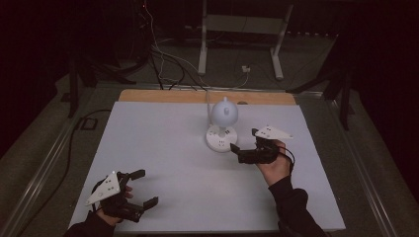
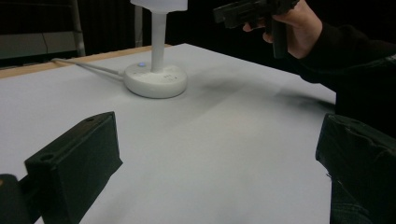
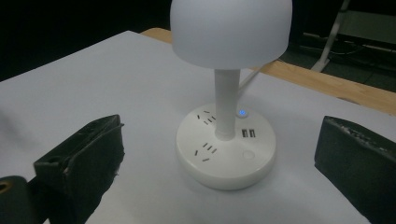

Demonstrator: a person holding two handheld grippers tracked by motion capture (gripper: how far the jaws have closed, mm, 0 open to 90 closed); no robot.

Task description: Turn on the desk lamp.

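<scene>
A white table lamp (image 1: 225,114) with a dome shade stands on a round socket base (image 1: 221,139) at the middle back of the white table (image 1: 163,143). A small blue light (image 3: 242,112) glows on the base (image 3: 226,151). My right gripper (image 1: 243,140) is open just right of the base, jaws pointing at it and held a little above the table. In the right gripper view the base sits ahead between the two jaws, untouched. My left gripper (image 1: 147,186) is open near the front left corner, holding nothing. The left gripper view shows the lamp base (image 2: 156,80) far ahead and the right gripper (image 2: 247,11).
The lamp's white cable (image 2: 88,67) runs from the base to the far edge, where a wooden strip (image 1: 163,96) borders the table. Beyond it stand a white metal frame (image 1: 242,29) and loose cables (image 1: 163,59) on the floor. A metal rail (image 1: 44,163) runs along the left.
</scene>
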